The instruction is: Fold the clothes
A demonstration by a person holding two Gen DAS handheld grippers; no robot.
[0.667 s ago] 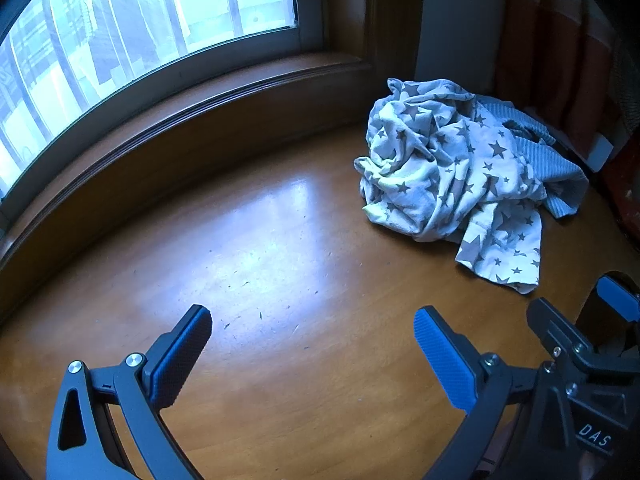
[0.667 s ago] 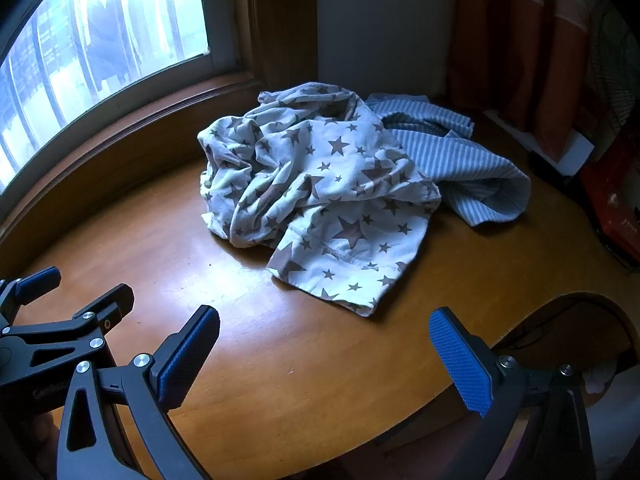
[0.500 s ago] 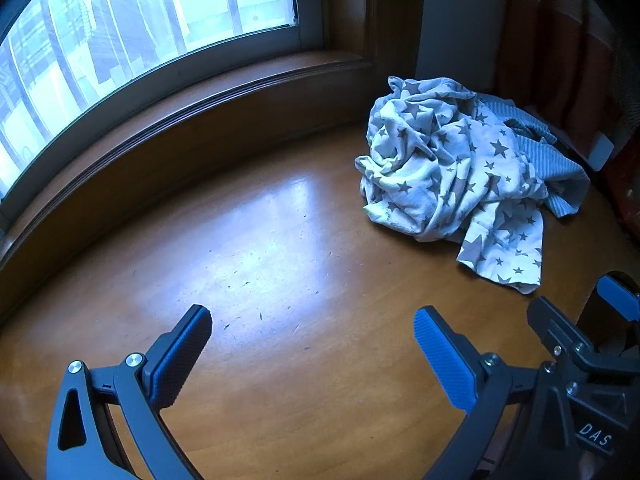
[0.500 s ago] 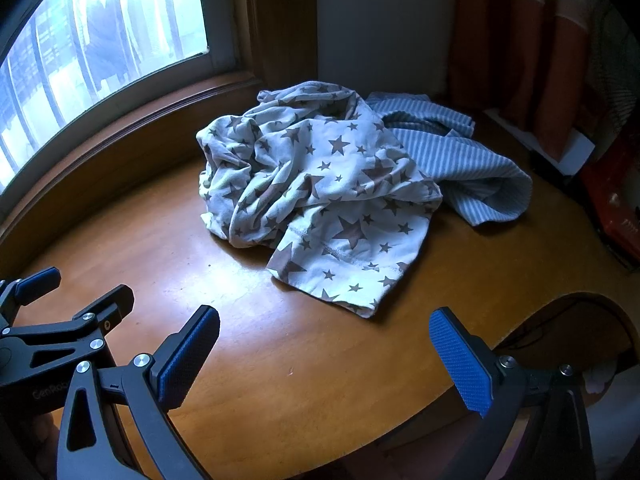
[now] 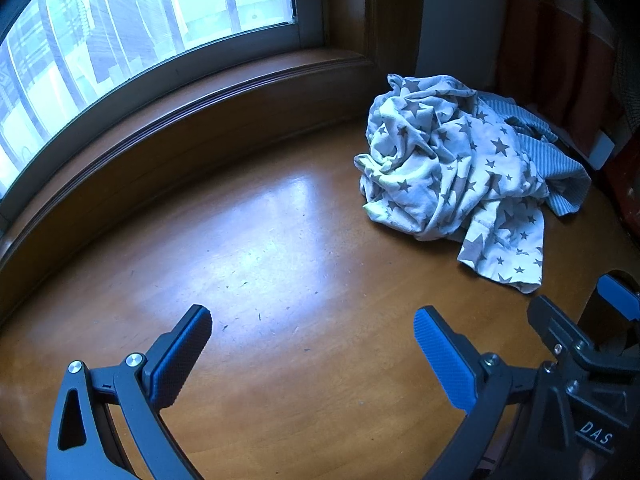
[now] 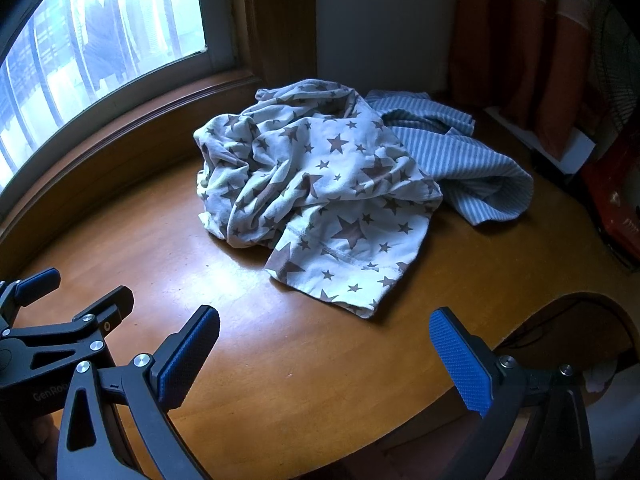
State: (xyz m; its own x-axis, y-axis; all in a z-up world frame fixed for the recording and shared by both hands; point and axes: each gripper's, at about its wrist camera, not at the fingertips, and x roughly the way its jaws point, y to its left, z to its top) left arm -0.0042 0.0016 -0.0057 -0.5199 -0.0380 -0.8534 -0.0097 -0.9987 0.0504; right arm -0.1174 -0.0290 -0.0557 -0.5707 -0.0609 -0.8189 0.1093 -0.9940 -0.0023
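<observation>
Wooden table (image 6: pixel 304 364) by the window holds a crumpled star-print garment (image 6: pixel 316 184) lying on a striped one (image 6: pixel 472 168). Nothing is folded yet. Left gripper (image 5: pixel 312 344) and right gripper (image 6: pixel 324 352) hang wide open, empty, well apart from the pile.

Bare wooden surface (image 5: pixel 280 240) lies open ahead of both grippers, blocked only by crumpled star-print clothing (image 6: pixel 320 184) near the window ledge (image 5: pixel 180 120).

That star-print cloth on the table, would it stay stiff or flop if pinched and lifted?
The star-print cloth lies crumpled in soft folds, so it would likely droop. It looks thin, probably light. It overlaps the striped garment, which might drag along.
</observation>
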